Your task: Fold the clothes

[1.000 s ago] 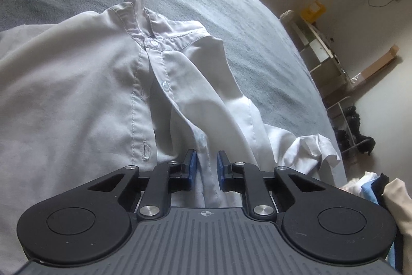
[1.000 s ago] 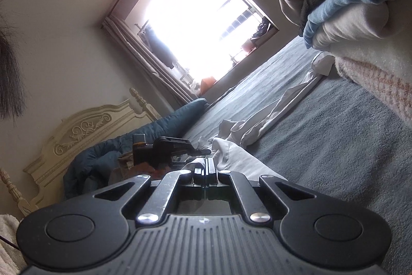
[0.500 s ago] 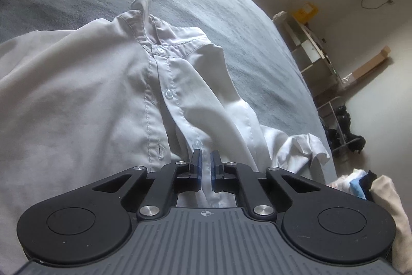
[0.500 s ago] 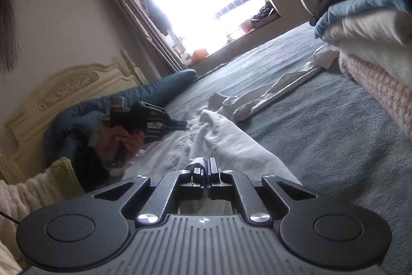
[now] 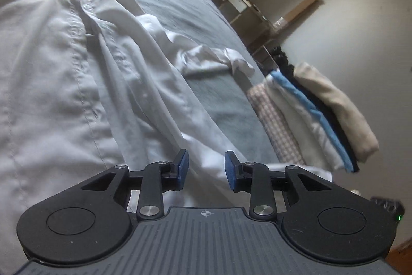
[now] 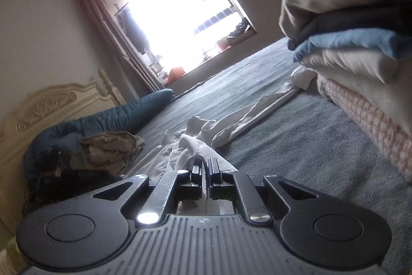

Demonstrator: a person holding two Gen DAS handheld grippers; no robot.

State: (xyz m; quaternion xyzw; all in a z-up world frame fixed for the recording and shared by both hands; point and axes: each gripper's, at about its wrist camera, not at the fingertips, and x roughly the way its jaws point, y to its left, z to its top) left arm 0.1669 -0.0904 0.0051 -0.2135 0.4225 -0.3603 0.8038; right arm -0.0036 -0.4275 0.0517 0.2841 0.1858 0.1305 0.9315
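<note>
A home bedroom: grey-covered bed (image 6: 296, 146), carved headboard (image 6: 51, 105), curtained window (image 6: 180, 25).

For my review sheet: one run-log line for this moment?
left hand-held gripper: just opened, empty | right hand-held gripper: pinching white shirt | folded stack: beside

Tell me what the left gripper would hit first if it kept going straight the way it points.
Most likely the white shirt: the left gripper, jaws apart with nothing pinched, angles down at the loose fabric lying just ahead on the grey bedspread. The folded stack sits off to one side, out of that line. Depth is hard to judge.
</note>
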